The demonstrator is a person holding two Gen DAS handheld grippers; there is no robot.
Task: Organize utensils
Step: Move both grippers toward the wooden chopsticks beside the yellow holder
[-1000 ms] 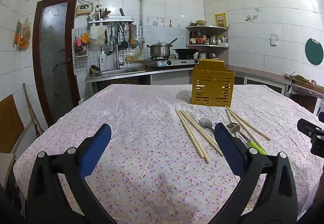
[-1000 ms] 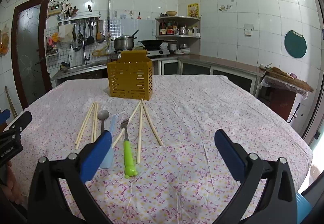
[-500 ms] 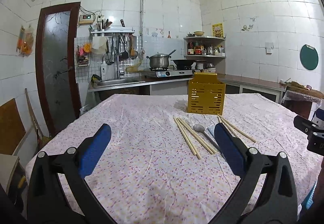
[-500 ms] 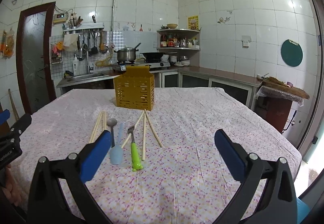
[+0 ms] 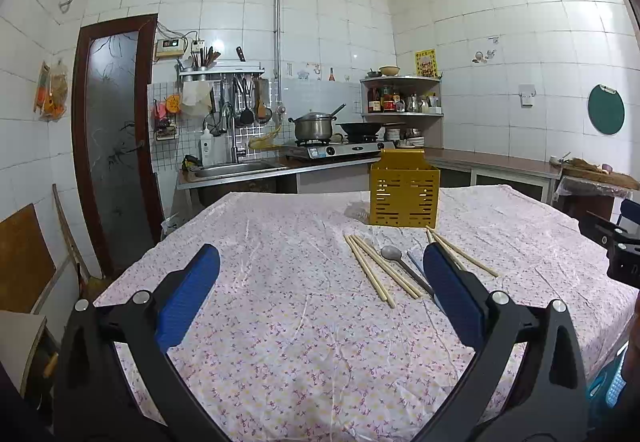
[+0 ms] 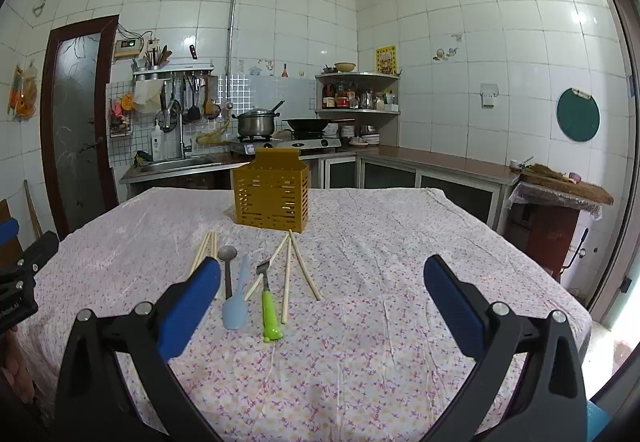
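A yellow slotted utensil holder (image 6: 271, 191) stands upright mid-table; it also shows in the left wrist view (image 5: 404, 188). In front of it lie several wooden chopsticks (image 6: 289, 274), a metal spoon (image 6: 227, 266), a light-blue spatula (image 6: 237, 302) and a green-handled fork (image 6: 269, 304). In the left wrist view the chopsticks (image 5: 372, 270) and spoon (image 5: 394, 256) lie right of centre. My left gripper (image 5: 320, 294) is open and empty, short of the utensils. My right gripper (image 6: 320, 298) is open and empty, with the utensils near its left finger.
The table carries a floral cloth (image 6: 360, 342). Behind it are a sink counter (image 5: 236, 170), a stove with a pot (image 5: 314, 128) and a corner shelf. A brown door (image 5: 114, 138) is at the left. The table's right edge (image 6: 576, 306) drops to the floor.
Both grippers have pulled back and tilted up, so the utensils and holder look farther away and lower. Both stay open; nothing on the table has moved.
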